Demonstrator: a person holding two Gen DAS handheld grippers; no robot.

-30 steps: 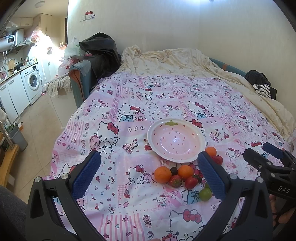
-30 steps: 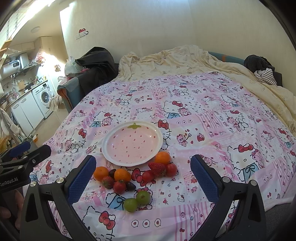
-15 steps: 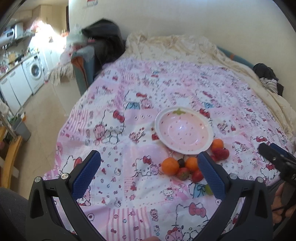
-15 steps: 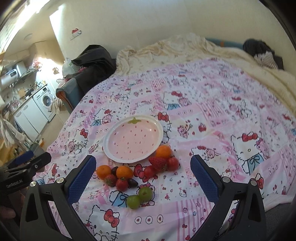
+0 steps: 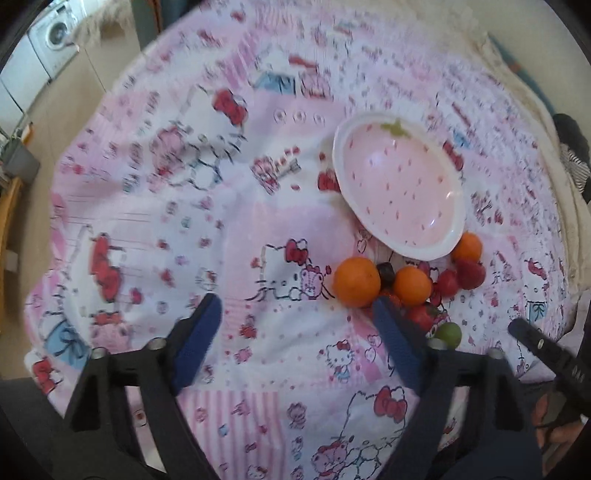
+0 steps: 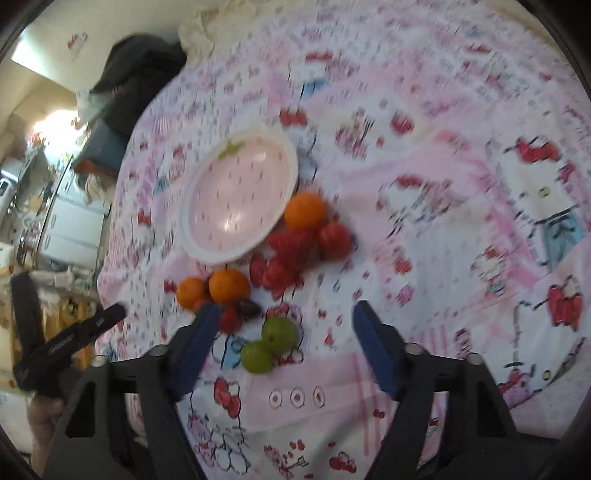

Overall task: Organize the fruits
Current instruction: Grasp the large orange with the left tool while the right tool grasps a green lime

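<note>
Second green grape (image 6: 257, 356), right view only

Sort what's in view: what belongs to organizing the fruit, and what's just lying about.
Job: pink plate, oranges, strawberries, green grapes, both tongs, closing on nothing.
Lying about: patterned bedspread, washing machine, dark clothes.

Motion blur is smearing the printed bedsheet (image 6: 443, 155) in both views. The left gripper's right finger (image 5: 397, 339) is hiding part of the red fruits (image 5: 424, 314) and green grape (image 5: 448, 332). The small dark fruit (image 5: 386, 273) is staying unidentifiable.
</note>
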